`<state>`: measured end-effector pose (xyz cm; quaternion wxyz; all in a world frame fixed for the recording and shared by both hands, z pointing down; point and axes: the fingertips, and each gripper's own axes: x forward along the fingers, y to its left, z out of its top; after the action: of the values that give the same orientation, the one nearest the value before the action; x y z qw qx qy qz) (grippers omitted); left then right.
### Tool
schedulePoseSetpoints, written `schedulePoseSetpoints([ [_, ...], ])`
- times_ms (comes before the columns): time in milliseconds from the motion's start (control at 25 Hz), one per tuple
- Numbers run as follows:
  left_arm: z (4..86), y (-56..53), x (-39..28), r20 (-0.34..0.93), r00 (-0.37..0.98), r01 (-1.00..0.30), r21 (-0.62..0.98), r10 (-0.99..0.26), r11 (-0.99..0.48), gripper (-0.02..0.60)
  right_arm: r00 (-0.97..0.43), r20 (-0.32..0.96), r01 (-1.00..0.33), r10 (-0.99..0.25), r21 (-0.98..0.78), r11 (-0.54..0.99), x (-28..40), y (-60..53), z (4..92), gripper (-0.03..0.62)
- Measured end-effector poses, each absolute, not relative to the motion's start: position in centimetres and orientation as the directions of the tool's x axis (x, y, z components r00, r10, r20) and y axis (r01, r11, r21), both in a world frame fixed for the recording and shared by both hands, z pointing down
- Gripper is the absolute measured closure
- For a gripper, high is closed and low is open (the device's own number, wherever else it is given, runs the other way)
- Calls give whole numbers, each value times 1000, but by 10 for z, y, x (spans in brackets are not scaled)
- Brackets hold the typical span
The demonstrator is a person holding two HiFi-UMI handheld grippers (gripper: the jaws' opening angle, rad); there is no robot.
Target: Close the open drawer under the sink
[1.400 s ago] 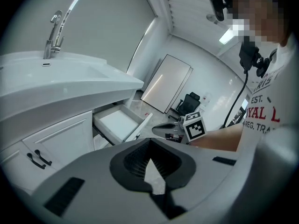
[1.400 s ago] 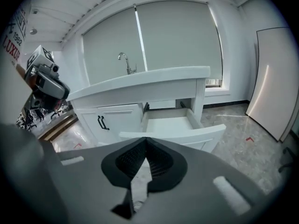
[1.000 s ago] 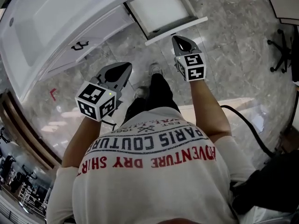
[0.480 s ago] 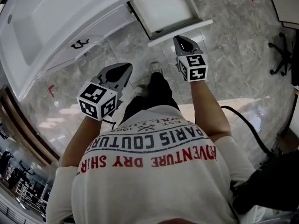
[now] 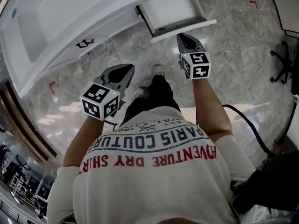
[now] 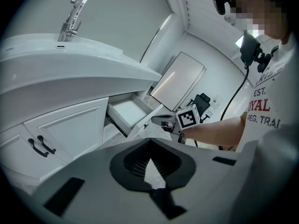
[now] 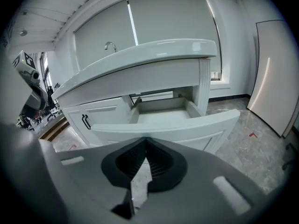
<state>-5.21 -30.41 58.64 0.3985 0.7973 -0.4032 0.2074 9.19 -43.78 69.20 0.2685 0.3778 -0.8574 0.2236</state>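
The white drawer (image 5: pixel 173 9) stands pulled out from the vanity under the sink (image 5: pixel 28 27); its tray shows nothing inside. My right gripper (image 5: pixel 186 39) is shut and holds nothing, its tip just short of the drawer's front panel (image 5: pixel 184 30). In the right gripper view that panel (image 7: pixel 177 127) fills the space just beyond the right gripper (image 7: pixel 145 141). My left gripper (image 5: pixel 121 73) is shut on nothing, lower and to the left, over the floor in front of the cabinet doors (image 5: pixel 84 43). From the left gripper (image 6: pixel 149 143) I see the drawer (image 6: pixel 126 113) side-on.
Cabinet doors with black handles (image 7: pixel 86 122) sit left of the drawer. The person's shoes (image 5: pixel 156 71) stand on the marble floor between the grippers. A black cable (image 5: pixel 247 127) and an office chair (image 5: pixel 285 55) lie to the right. A white panel (image 7: pixel 275 73) leans against the right wall.
The right gripper has edged closer to the drawer's front panel. The drawer is pulled out about as far as before, and the left gripper has barely moved.
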Motion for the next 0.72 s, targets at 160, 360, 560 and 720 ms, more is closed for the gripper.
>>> schedulePoseSetpoints([
  [160, 589, -311, -63, 652, 576, -817, 470, -492, -335, 580, -581, 628, -754, -518, -174, 633, 72, -464, 692, 592],
  [360, 593, -317, -77, 656, 558, -829, 469, -509, -304, 580, -601, 605, -742, -523, -179, 646, 52, -493, 691, 592],
  [560, 596, -320, -87, 665, 547, -836, 462, -508, -295, 580, -614, 589, -732, -525, -178, 657, 36, -518, 692, 592],
  [720, 596, -328, -95, 665, 536, -843, 453, -519, -290, 580, -616, 577, -737, -537, -179, 652, 23, -536, 692, 591],
])
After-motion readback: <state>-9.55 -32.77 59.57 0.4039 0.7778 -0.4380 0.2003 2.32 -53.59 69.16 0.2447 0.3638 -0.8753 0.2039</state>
